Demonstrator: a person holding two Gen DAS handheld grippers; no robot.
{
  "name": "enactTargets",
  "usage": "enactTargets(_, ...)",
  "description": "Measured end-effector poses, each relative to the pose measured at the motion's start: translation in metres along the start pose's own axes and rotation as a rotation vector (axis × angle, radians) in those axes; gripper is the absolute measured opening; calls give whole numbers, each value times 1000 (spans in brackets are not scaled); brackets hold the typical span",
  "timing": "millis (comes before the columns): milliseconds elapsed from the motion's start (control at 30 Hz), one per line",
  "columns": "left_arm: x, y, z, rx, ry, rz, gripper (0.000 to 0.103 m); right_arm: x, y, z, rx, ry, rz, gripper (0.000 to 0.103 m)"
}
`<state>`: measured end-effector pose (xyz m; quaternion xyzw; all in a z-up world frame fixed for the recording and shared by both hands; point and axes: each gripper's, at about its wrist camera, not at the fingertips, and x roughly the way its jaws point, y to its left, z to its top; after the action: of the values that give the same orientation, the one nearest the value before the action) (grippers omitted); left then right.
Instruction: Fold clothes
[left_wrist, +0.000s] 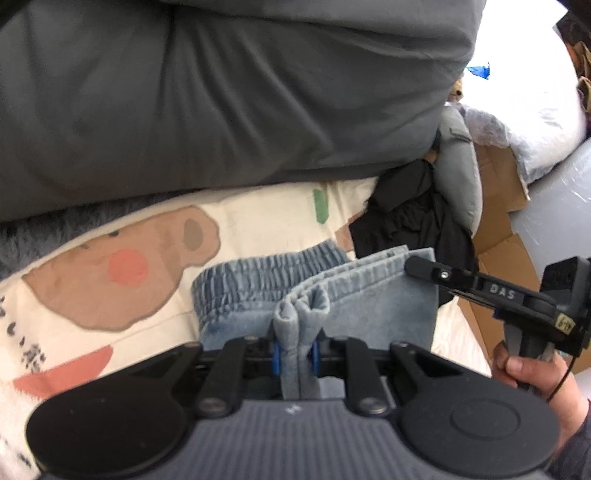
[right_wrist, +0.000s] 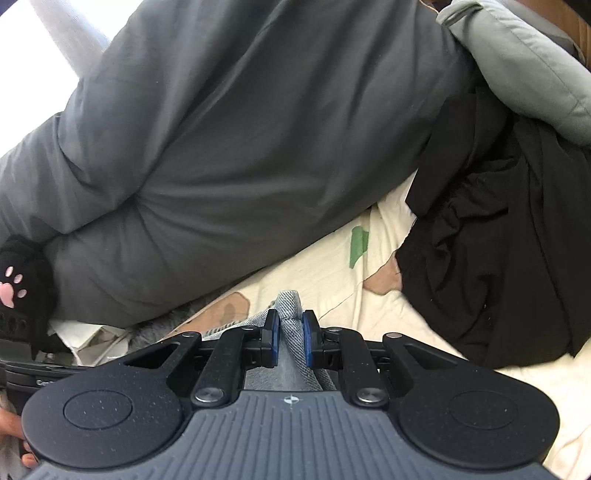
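Observation:
Light blue denim shorts (left_wrist: 376, 295) with an elastic waistband (left_wrist: 258, 273) lie folded on a cream bed sheet (left_wrist: 258, 218) printed with a bear. My left gripper (left_wrist: 295, 354) is shut on a bunched fold of the denim. From the right of the left wrist view, the right gripper's finger (left_wrist: 436, 273) reaches onto the far right corner of the shorts, with a hand on its handle. In the right wrist view my right gripper (right_wrist: 290, 332) is shut on a denim fold (right_wrist: 290, 306) just above the sheet.
A big dark grey duvet (left_wrist: 221, 92) fills the back of the bed. A crumpled black garment (right_wrist: 498, 240) lies to the right of the shorts. Cardboard (left_wrist: 502, 206) and a white bag (left_wrist: 535, 110) sit beyond the bed's right edge. A black paw-print glove (right_wrist: 18, 288) lies at the left.

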<state>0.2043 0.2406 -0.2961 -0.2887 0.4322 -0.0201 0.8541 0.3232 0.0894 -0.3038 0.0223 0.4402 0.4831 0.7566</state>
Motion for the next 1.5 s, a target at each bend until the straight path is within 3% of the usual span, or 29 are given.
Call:
enactTargets(333, 26, 6, 25, -37, 16, 0, 16, 20, -7, 17, 40, -2, -90, 10)
enactTargets(667, 50, 27, 28, -59, 42, 10, 17, 35, -10, 19, 15, 41, -133, 14)
enactTargets(733, 49, 25, 28, -53, 43, 15, 21, 22, -20, 19, 50, 21, -129, 17)
enactTargets(767, 46, 23, 28, -50, 40, 21, 24, 16, -25, 19, 67, 11, -127, 23)
enactTargets(867, 26, 11, 29, 15, -12, 104, 45, -16, -35, 18, 82, -10, -128, 32)
enactTargets(1300, -3, -43, 33, 192, -73, 85, 45, -141, -43, -31, 144, -23, -247, 34)
enactTargets(1500, 28, -76, 50, 365, 11, 55, 51, -183, -38, -57, 169, -4, -272, 39)
